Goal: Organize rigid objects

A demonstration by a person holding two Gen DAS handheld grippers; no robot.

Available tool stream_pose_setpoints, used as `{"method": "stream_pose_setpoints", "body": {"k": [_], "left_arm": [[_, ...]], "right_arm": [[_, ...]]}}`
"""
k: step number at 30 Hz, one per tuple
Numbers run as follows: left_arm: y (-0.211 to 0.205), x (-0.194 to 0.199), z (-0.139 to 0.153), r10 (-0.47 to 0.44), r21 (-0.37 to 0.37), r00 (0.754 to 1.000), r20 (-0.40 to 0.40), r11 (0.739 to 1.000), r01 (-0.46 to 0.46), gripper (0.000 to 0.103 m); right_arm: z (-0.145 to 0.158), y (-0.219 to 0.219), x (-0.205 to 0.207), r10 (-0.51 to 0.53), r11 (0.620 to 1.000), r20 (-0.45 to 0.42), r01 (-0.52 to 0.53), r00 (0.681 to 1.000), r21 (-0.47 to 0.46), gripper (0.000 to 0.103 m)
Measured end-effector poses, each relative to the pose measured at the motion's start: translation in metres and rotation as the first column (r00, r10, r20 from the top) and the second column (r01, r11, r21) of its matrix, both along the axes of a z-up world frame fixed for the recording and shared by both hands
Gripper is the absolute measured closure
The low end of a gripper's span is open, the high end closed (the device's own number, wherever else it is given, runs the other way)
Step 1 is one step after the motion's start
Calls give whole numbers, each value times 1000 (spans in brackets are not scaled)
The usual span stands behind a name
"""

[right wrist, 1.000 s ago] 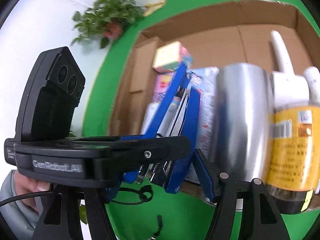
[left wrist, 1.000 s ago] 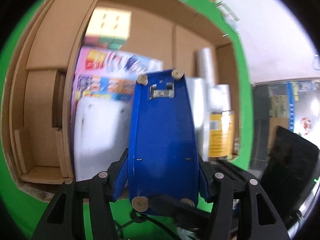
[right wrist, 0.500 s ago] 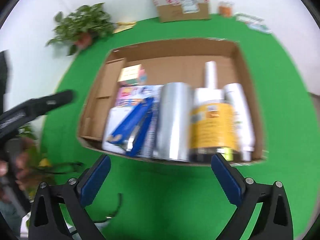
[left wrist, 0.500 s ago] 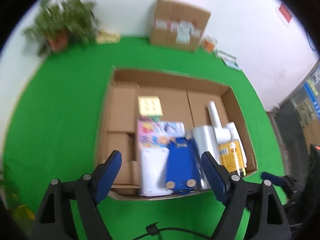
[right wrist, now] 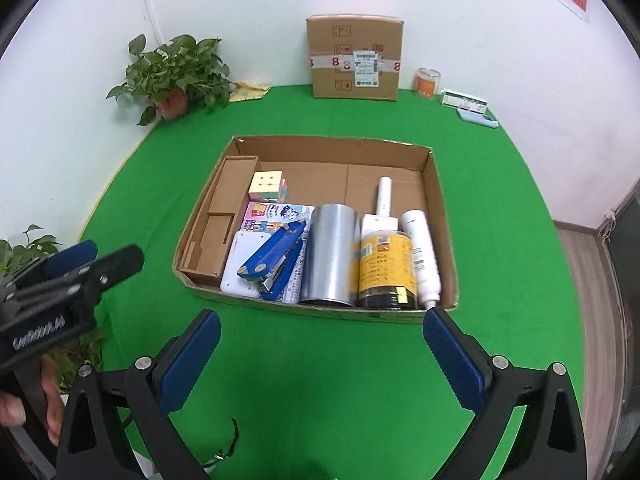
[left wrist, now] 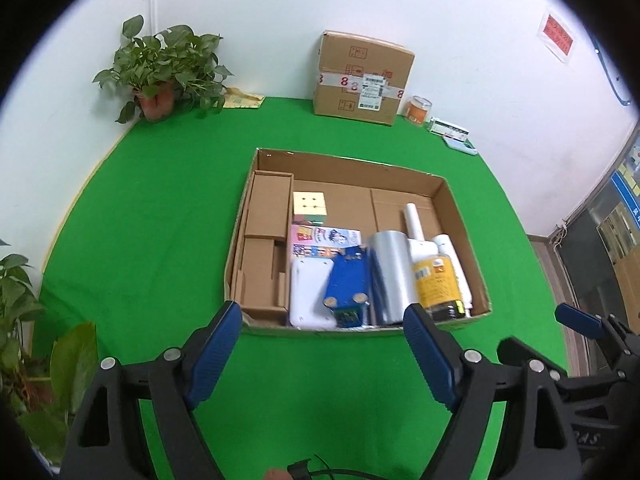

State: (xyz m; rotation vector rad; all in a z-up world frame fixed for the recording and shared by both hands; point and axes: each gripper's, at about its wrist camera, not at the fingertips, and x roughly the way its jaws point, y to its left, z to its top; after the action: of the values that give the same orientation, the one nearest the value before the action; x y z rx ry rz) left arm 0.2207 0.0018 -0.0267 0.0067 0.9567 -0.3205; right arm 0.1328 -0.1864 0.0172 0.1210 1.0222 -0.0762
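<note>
Blue metal stapler (right wrist: 276,258) lies tilted in the shallow brown cardboard tray (right wrist: 332,142), propped on the white flat plastic box (right wrist: 240,262) beside the silver cylindrical can (right wrist: 330,254); packing it along the near edge likely saves room. Your left gripper (left wrist: 322,344) and right gripper (right wrist: 320,354) hover over the green cloth, jaws spread, empty.

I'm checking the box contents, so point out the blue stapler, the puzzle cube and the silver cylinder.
blue stapler (right wrist: 276,256), right wrist view, top arm.
puzzle cube (right wrist: 266,185), right wrist view, top face.
silver cylinder (right wrist: 330,252), right wrist view, side wall.
</note>
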Motion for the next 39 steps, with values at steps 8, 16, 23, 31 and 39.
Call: {"method": "stream_pose_setpoints", "body": {"k": [8, 16, 23, 31, 39], "left_arm": [[-27, -47, 25, 61, 62, 994, 88, 996, -66, 20], [-51, -87, 39, 101, 61, 990, 103, 992, -107, 20], [-66, -97, 50, 89, 28, 991, 103, 995, -93, 20], [-69, -84, 59, 47, 35, 992, 118, 998, -51, 20], [-62, -63, 65, -25, 31, 990, 137, 999, 21, 20]], "right_arm": [[23, -24, -43, 9, 1000, 43, -9, 999, -6, 1], [37, -49, -88, 18, 1000, 93, -17, 996, -15, 1], [50, -60, -107, 27, 998, 115, -20, 993, -60, 1], [65, -60, -103, -6, 999, 141, 12, 990, -45, 1], [70, -38, -84, -18, 998, 138, 27, 990, -59, 1]]}}
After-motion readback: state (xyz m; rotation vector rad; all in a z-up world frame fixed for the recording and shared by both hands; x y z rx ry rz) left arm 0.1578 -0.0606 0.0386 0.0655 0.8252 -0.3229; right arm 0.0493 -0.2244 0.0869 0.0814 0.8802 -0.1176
